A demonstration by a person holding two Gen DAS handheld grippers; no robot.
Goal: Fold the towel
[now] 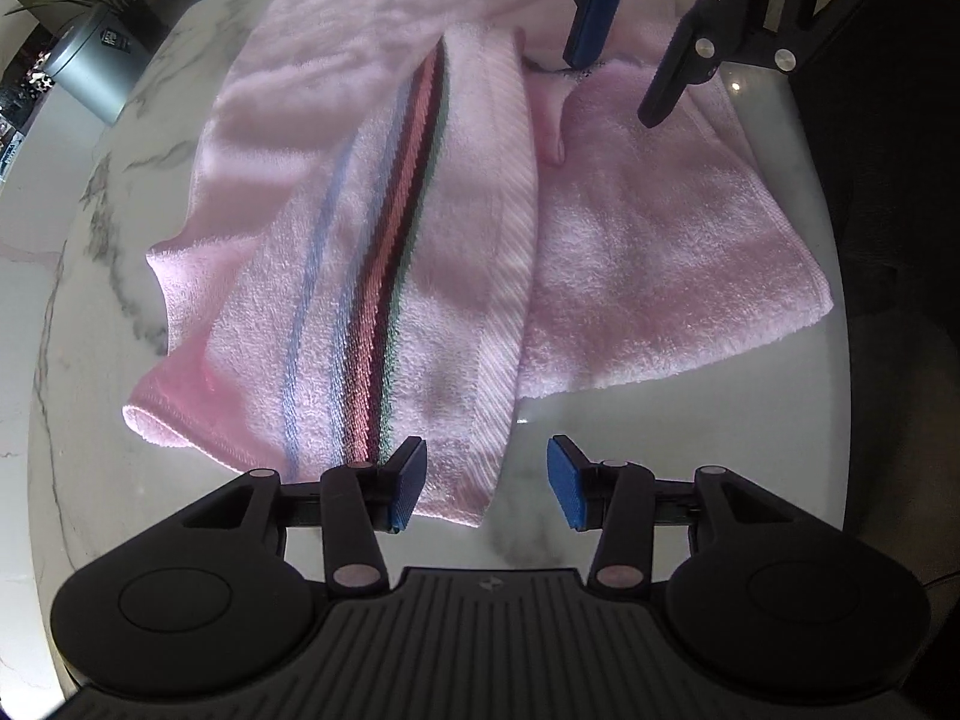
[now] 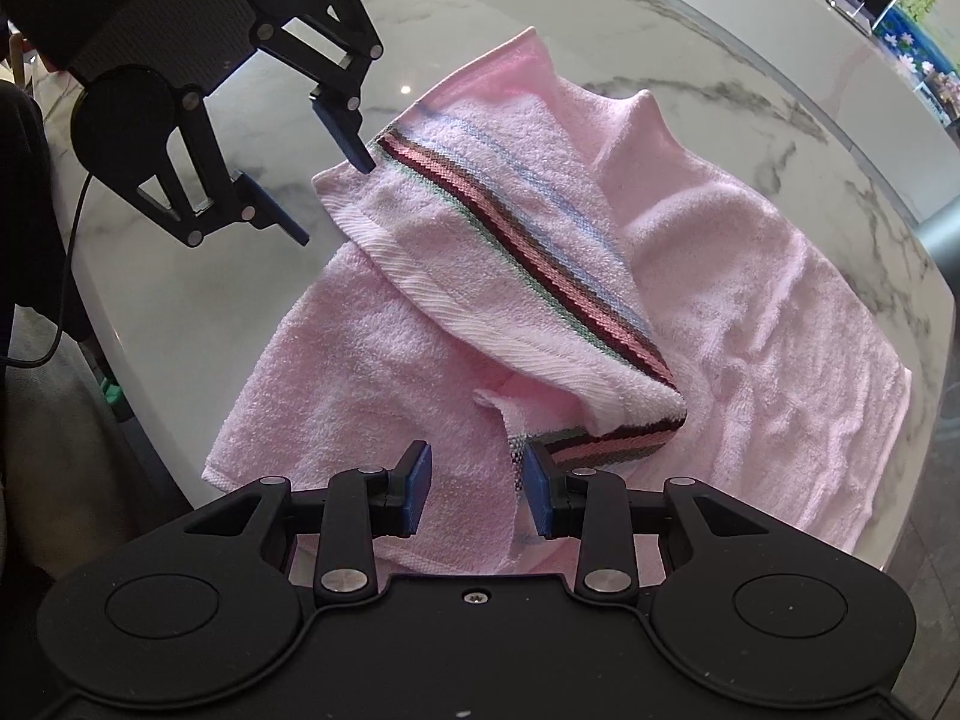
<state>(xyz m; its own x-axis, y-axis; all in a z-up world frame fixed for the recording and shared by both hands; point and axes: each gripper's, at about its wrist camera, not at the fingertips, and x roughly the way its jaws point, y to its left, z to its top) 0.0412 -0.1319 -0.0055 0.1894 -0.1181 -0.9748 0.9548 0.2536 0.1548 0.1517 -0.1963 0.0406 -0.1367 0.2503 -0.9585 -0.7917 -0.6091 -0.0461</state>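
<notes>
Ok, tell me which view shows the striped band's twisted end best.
The right wrist view. There the striped band runs down to its twisted end, right by the right gripper. The left wrist view shows the band's straight run across the towel, but the right gripper's finger covers that far end.

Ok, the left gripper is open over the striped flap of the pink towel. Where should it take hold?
Probably the striped flap's near corner, from above: it lies flat between the left gripper's open jaws, hem exposed on the marble table. One pad is already over the cloth, the other over bare table.
</notes>
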